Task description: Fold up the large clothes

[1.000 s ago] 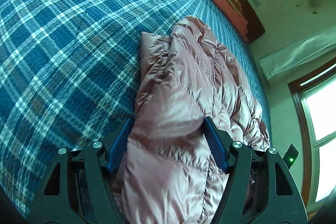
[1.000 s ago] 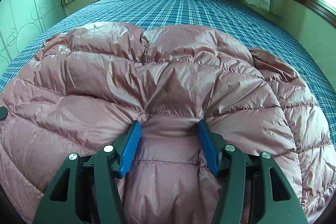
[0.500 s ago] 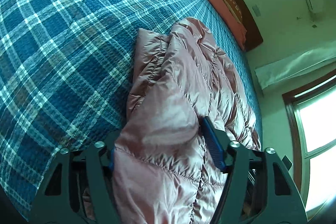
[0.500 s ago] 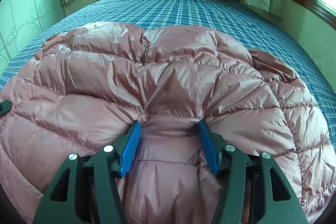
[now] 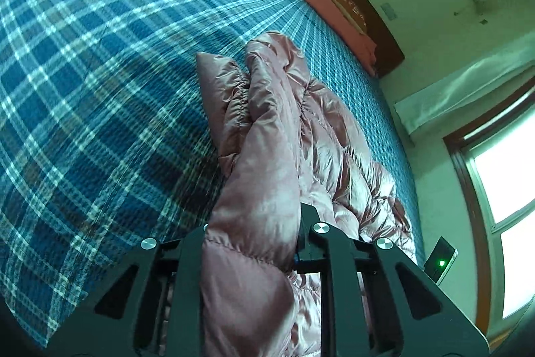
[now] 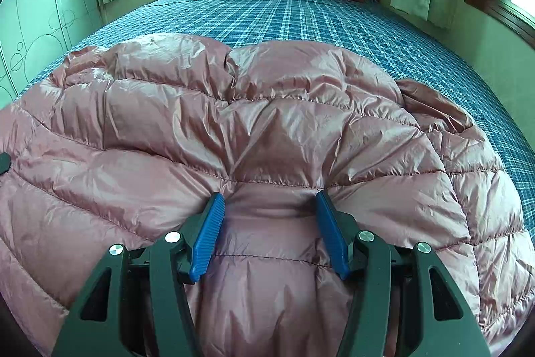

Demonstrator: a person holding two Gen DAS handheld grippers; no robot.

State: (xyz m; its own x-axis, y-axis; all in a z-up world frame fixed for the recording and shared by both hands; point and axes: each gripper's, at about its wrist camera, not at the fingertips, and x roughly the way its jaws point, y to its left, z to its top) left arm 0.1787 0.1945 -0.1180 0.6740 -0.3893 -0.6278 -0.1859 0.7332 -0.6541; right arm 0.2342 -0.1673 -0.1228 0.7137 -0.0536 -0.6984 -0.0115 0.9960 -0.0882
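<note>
While right tool (image 6: 269, 206) grips jacket (image 6: 267, 109); left shows cuff (image 5: 230, 89).

Both grippers (image 6: 269, 228) (image 5: 254, 236) are dark angular frames with round silver screws; ribbed blue pads (image 6: 205, 235) line the right one's fingers.
</note>
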